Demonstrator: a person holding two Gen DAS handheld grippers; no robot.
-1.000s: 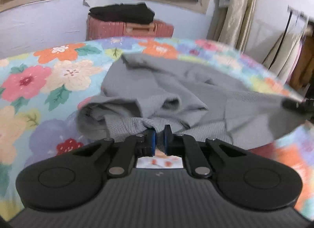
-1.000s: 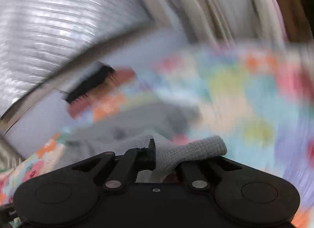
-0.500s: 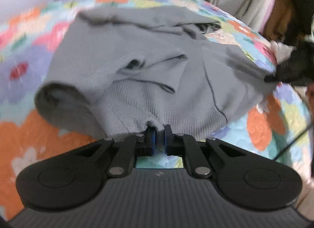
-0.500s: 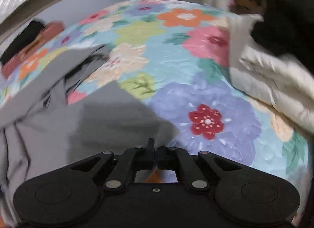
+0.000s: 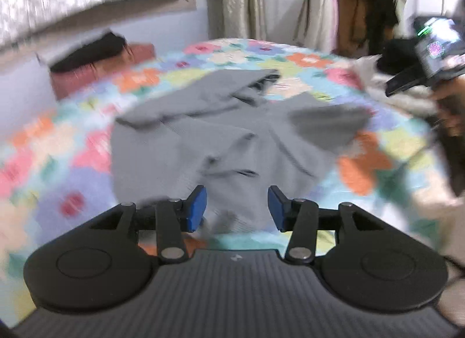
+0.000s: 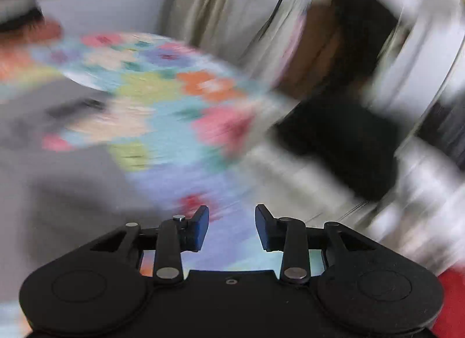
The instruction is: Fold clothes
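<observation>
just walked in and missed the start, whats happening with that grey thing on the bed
A person with a handheld gripper in each hand is folding clothes on a floral bedspread. The grey garment lies rumpled on it, not yet neatly folded. The left gripper is open just above the garment's near edge, holding nothing. The right gripper is open too, off to the garment's right over bare bedspread. Both views are motion-blurred.

Soft, even indoor light; heavy motion blur, worst in the right wrist view; fisheye-bent edges.
</observation>
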